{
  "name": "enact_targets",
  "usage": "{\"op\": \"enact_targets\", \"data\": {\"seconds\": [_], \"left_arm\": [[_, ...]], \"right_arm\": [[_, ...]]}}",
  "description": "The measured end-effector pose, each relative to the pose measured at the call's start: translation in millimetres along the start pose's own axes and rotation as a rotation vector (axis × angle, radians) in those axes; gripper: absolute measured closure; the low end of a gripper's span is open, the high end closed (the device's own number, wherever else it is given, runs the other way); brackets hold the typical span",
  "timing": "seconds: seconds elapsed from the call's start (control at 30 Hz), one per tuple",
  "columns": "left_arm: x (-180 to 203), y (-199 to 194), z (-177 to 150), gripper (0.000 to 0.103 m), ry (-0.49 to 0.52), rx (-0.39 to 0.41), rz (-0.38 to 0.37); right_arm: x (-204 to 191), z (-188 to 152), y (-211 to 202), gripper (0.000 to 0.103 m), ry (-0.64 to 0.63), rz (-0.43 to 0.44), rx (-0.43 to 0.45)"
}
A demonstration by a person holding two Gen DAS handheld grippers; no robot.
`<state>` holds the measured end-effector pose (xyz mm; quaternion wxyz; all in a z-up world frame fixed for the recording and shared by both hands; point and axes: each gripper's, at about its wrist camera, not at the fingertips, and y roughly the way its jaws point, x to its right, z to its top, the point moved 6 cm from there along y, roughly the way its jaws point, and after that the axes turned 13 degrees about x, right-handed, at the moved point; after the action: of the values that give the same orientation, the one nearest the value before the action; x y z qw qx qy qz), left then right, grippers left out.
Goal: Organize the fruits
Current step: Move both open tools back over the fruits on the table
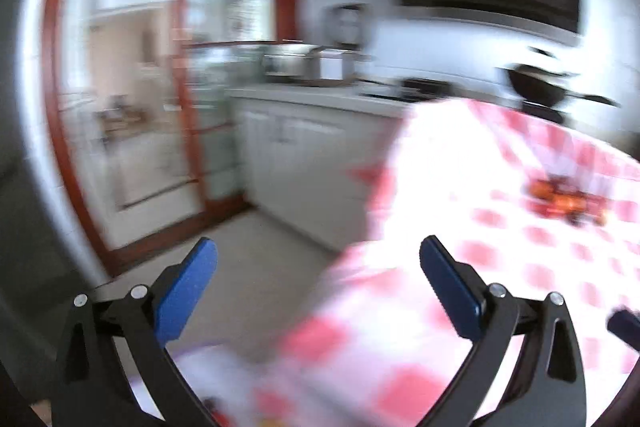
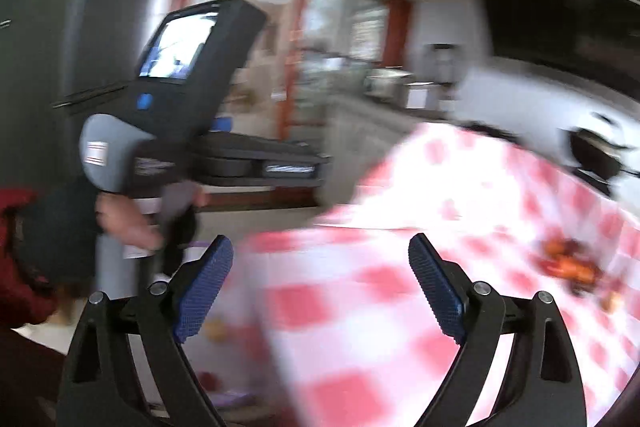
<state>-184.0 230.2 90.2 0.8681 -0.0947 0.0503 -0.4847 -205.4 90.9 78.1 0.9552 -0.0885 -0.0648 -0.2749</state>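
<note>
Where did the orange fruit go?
The orange fruit lies in a blurry little pile on the red-and-white checked tablecloth, at the right edge of both wrist views, beyond the right gripper and near the black pan.

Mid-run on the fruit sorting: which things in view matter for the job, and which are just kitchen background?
For the job:
- blurred orange-red fruit pile on the checked tablecloth
- left gripper, open, nothing between the jaws
- right gripper, open, nothing between the jaws

Just lying about:
- black pan
- metal pot on the counter
- red-framed glass door
</note>
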Motion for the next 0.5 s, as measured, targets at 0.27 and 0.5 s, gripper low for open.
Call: {"op": "enact_targets", "data": {"seconds": [0.27,0.5], "left_arm": [[223,78,-19,0.002,0.035,-0.113,-0.315],[352,144,-54,0.002,0.006,-0.241,-0.346]], "right_arm": [[190,-35,-49,0.016,0.248,-0.364,-0.039],[319,-102,-81,0.016,0.476,-0.601,-0.144]]}}
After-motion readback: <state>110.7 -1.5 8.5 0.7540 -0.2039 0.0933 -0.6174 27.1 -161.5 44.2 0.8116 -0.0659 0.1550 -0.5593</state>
